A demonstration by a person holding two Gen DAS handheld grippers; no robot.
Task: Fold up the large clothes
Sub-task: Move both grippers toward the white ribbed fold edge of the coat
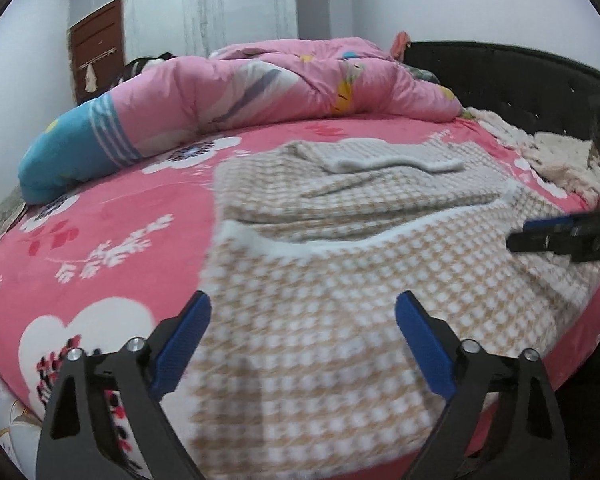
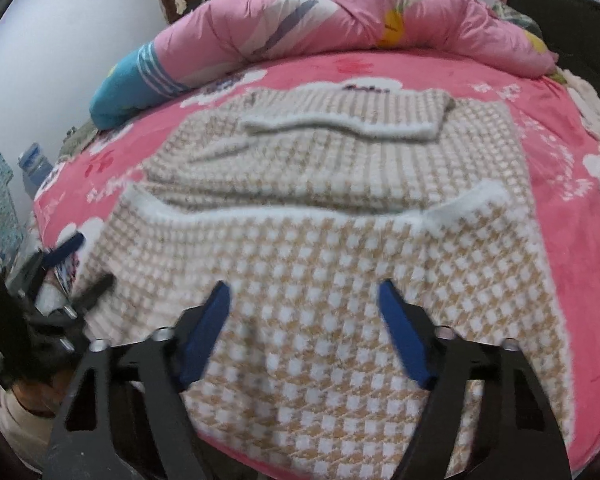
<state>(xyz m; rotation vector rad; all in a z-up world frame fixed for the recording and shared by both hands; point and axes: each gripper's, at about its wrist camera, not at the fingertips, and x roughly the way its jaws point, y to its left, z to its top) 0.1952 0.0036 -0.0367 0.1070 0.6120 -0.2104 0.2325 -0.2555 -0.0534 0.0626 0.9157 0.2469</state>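
Item: checked sweater [image 2: 320, 280] on bed [image 1: 100, 240]. My left tool [image 1: 303, 344] and right tool [image 2: 304, 332] hover spread, apparently gripping nothing. Risk: a shallow pinch drags the folded layers askew.

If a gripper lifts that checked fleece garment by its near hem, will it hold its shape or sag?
Probably sag: the checked fleece garment already drapes over the bed edge in soft folds. Its fluffy white trim suggests a plush, grippy surface, unlikely to slip. It looks bulky but fairly light.
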